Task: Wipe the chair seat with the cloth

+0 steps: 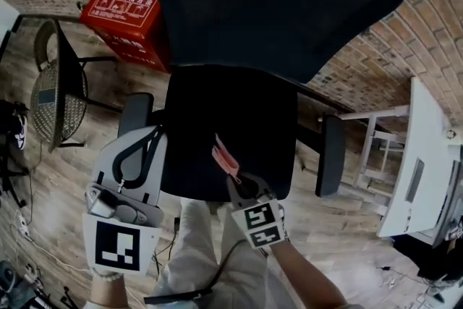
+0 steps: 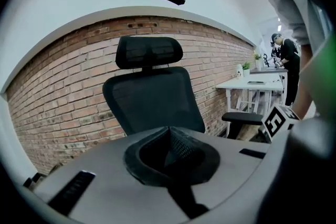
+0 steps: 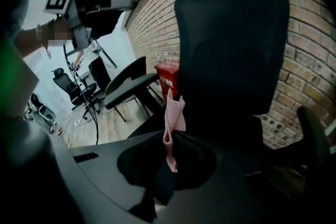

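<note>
- A black office chair seen from above, its seat [image 1: 231, 112] facing the person and its backrest [image 1: 289, 3] at the far side.
- The right hand-held gripper [image 1: 233, 179] sits over the middle of the seat's front edge, jaws closed on a small pink cloth [image 1: 225, 158].
- The cloth is a narrow strip. Its long axis runs from the jaws toward the backrest, leaning slightly to the seat's left side.
- In the right gripper view the cloth [image 3: 173, 115] stands up out of the jaws, free end in the air. It appears to be off the seat, though contact cannot be confirmed.
- From this hand-held gripper the unwiped seat lies straight ahead and below. Wiping would likely need the cloth lowered onto the fabric, then swept toward the back edge.
- The left hand-held gripper [image 1: 148, 138] hangs off the seat's front left corner, beside the left armrest [image 1: 135, 114]. Its jaws are closed together with nothing between them.
- The right hand-held gripper is nearer the seat and is the only one holding the cloth.
</note>
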Available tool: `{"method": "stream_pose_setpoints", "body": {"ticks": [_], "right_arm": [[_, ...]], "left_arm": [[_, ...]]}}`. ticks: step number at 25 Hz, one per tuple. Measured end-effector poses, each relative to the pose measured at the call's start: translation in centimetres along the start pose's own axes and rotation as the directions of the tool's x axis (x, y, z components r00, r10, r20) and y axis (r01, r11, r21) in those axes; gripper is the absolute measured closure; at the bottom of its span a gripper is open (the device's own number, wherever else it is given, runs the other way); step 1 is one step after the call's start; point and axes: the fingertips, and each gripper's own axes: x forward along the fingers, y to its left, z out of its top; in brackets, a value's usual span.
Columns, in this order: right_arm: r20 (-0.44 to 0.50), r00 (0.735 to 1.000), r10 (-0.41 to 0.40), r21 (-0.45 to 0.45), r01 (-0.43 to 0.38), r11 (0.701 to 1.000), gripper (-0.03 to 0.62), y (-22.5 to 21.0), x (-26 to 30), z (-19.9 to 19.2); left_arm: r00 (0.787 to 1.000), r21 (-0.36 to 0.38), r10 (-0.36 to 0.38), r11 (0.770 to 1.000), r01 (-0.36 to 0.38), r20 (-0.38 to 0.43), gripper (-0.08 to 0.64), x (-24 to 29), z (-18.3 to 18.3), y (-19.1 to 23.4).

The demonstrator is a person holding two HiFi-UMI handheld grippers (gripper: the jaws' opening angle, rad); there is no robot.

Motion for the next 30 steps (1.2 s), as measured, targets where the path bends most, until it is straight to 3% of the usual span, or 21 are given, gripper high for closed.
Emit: {"method": "stream_pose_setpoints", "body": {"ticks": [6,15,19,24,28,30], "right_arm": [[0.173,0.979,-0.104,0.005,0.104,0.995,0.538,-4.2,-9.9,8.3],[0.373,0.903,-0.213,-0.012,0.235,0.972,0.538,-7.2,-23.5,16.3],[0.396,0.889,-0.23,-0.043,0.268,0.962,0.538,-6.8,-28.4,18.4],[0.504,0.834,-0.227,-0.025,0.276,0.961,0.538,-5.9,-32.3,19.9],[0.508,0.831,-0.227,-0.044,0.287,0.957,0.538,-5.5,-33.7,19.9],[0.518,0.825,-0.227,-0.048,0.293,0.955,0.538,-5.4,-34.1,20.0]], "left_arm": [[0.997,0.06,-0.026,0.998,0.021,0.067,0.541,-2.5,7.8,-0.6],[0.986,0.09,-0.05,0.995,0.036,0.158,0.541,-6.4,17.0,-2.9],[0.984,0.068,-0.011,0.998,-0.001,0.179,0.541,-8.5,19.3,-2.6],[0.982,0.048,0.01,0.999,-0.02,0.189,0.541,-9.9,20.8,-2.9],[0.979,-0.016,0.038,0.999,-0.035,0.2,0.541,-10.3,21.1,-3.1],[0.977,-0.002,0.037,0.999,-0.037,0.21,0.541,-10.6,21.3,-3.4]]}}
